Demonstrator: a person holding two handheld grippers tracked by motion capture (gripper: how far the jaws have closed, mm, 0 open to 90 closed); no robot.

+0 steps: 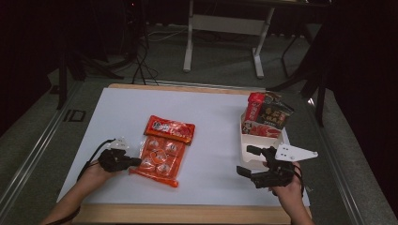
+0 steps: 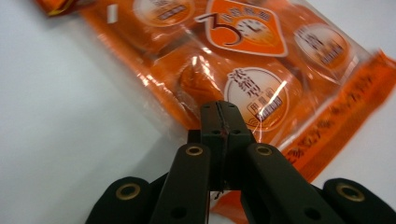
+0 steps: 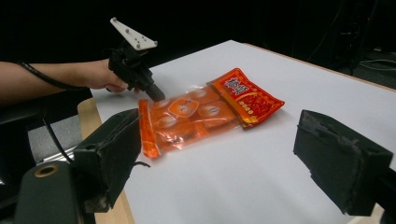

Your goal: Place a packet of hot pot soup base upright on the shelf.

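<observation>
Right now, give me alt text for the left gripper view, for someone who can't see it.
The shut left gripper touches the edge of an orange snack bag holding round wrapped snacks, which lies flat on a white table.

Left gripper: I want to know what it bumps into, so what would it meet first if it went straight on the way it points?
Probably the clear orange snack pack: the left gripper, jaws shut, points at its near edge, seemingly touching already.

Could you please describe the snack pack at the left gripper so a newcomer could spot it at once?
On the white table, look left of centre beside the left gripper. The orange multipack lies flat there: clear film over round-labelled portions, unlike the smaller red packet touching its far end.
</observation>
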